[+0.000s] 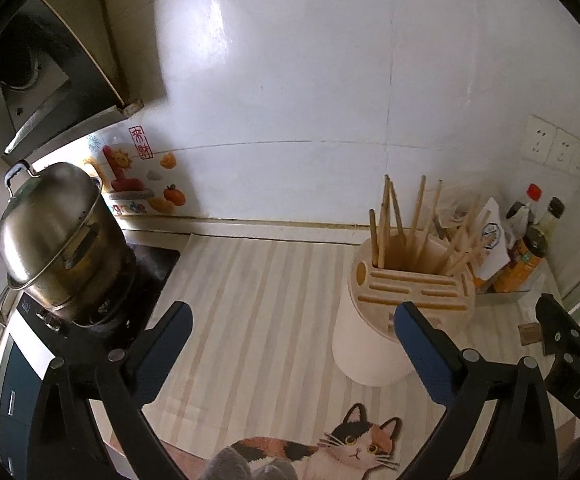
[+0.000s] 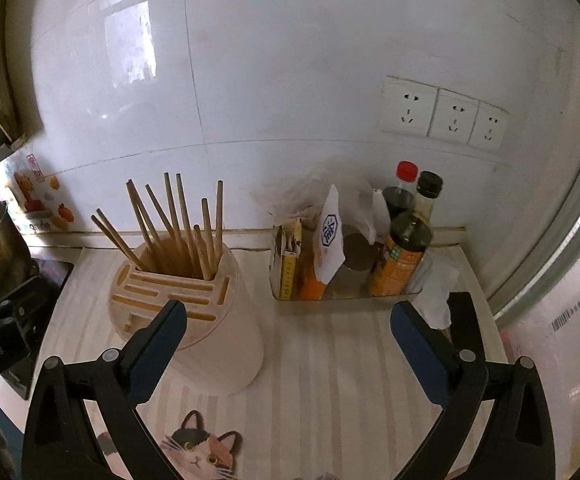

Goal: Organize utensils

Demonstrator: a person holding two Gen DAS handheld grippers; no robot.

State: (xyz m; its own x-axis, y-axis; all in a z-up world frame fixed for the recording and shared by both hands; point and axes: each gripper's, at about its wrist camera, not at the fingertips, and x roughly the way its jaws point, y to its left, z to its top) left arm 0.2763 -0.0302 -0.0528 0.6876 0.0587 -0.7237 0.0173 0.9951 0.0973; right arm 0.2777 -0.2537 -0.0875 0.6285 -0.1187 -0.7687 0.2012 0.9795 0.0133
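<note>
Left tongs [image 1: 294,320]: I see them spread wide, pinching nothing, above the striped worktop [image 1: 257,288].
Right tongs [image 2: 290,320]: spread too, and bare.
Chopsticks [image 2: 177,224]: I count about ten, standing tilted in the open well of the holder.
Utensil holder [image 2: 209,328]: one, cream, upright on the worktop, its knife slots facing me; it sits just ahead of my right tongs' left finger.
Around: condiment tray [image 2: 330,298] right of the holder, three bottles in it that I can count; steel pot [image 1: 53,236] on the stove at far left; three wall sockets [image 2: 446,114]; a cat mat [image 1: 354,448] near me.
</note>
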